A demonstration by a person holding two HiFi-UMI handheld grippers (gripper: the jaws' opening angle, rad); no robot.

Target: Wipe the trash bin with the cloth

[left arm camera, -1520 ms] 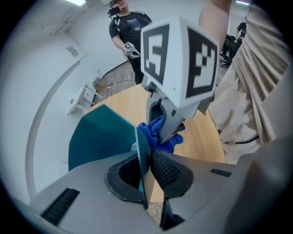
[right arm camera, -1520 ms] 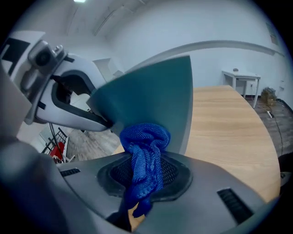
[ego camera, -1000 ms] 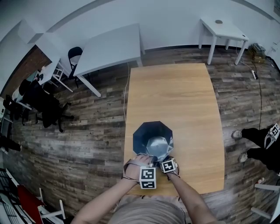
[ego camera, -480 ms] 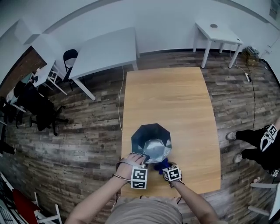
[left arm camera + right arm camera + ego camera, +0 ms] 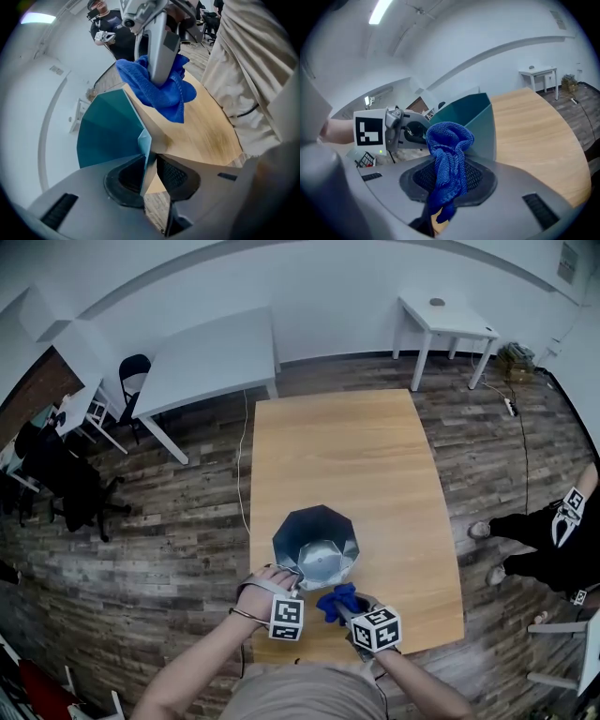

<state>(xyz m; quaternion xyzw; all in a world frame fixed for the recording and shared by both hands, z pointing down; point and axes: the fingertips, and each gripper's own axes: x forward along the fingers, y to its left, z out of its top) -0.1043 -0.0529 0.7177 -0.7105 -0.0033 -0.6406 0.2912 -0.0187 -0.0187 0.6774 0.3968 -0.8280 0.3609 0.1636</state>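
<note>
One trash bin is found upright, mouth up, on the wooden table, at the table's 6 o'clock end in head view. L gripper is set over the rim at approx. 7 o'clock of the bin. The thin wall is seen between the jaws, which have just been closing. Bare table shows between the wall and one pad, so no clamp is recorded yet.

R gripper is closed tight on the blue cloth, which is bunched and hanging from the jaws. The cloth is held at approx. 5 o'clock of the bin, just beside the outer wall and clear of the table. Contact w/ the bin is not made out.

Progress: no wiping is under way at this moment. No dirt or wet marks are visible, so the wiped area cannot be judged. Left to do, est.: rim to be gripped for steadying, cloth to be brought onto the wall.
</note>
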